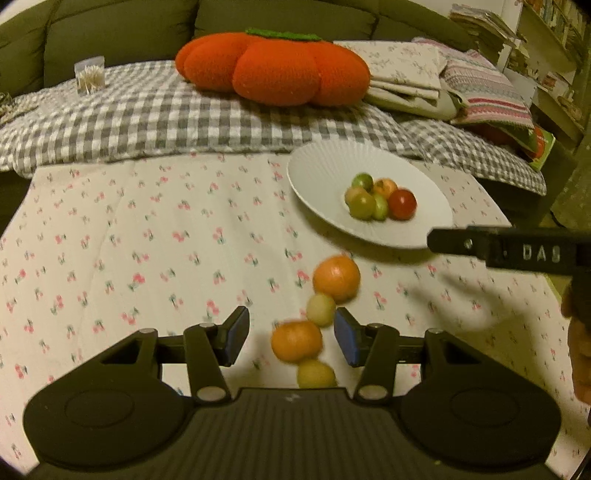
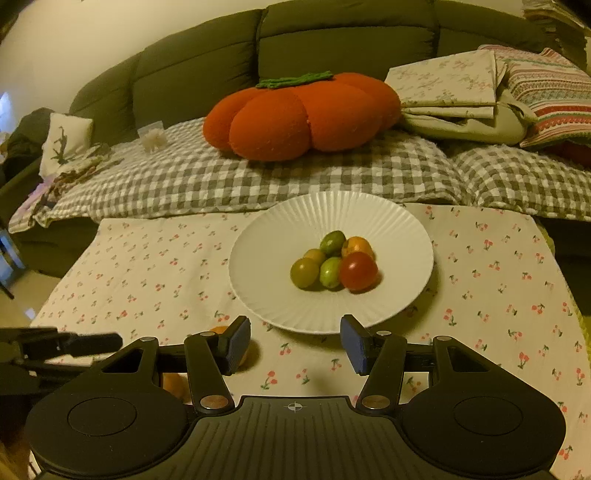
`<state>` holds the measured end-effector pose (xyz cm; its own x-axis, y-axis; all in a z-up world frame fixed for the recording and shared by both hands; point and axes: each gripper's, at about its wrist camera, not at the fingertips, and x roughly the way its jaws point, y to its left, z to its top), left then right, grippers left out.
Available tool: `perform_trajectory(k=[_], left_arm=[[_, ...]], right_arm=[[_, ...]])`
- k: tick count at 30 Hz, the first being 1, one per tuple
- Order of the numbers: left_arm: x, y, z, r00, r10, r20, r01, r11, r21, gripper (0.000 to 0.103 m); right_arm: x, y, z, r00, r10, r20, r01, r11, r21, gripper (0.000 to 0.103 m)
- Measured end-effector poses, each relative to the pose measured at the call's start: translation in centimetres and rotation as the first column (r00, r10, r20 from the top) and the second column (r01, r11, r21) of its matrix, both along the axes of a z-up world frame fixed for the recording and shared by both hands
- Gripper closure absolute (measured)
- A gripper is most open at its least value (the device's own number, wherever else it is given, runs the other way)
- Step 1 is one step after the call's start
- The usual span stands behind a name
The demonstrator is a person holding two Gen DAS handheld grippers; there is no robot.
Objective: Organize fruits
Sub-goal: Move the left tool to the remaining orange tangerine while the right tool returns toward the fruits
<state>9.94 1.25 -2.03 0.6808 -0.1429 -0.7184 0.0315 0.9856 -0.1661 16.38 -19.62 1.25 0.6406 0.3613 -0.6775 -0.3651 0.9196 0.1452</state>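
Cherry-print cloth [image 2: 147, 266] (sofa [image 2: 332, 33] behind) under plate [image 2: 258, 258]

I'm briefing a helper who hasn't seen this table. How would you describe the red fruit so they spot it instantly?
Find the white ribbed plate on the cherry-print tablecloth, in front of the sofa. A small pile of round fruits sits at its centre. The red fruit is on the pile's right, nearest the camera: the only red one among green and orange neighbours.

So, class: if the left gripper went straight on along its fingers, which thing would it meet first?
The left gripper is open, and an orange fruit already lies between its fingers, so it would probably meet that first. A pale yellow-green fruit sits just beyond, near the right finger. Depth is unclear.
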Motion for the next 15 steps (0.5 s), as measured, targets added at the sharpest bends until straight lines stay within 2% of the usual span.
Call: perform_trajectory(k=[12, 14, 15], left_arm=[[0.4, -1.2, -2.2, 0.999, -0.027, -0.031, 0.027, 0.999, 0.024, 0.056], [0.7, -0.9, -2.6, 0.999, -0.020, -0.043, 0.021, 1.000, 0.015, 0.062], [0.8, -0.9, -2.8, 0.999, -0.021, -0.046, 0.022, 1.000, 0.013, 0.069]], right_arm=[[-1.0, 0.6, -0.7, 0.999, 0.025, -0.027, -0.026, 1.000, -0.017, 0.049], [-0.9, 0.7, -0.9, 0.999, 0.024, -0.033, -0.025, 0.999, -0.022, 0.049], [-0.8, 0.7, -1.0, 0.999, 0.024, -0.036, -0.025, 0.999, -0.025, 0.049]])
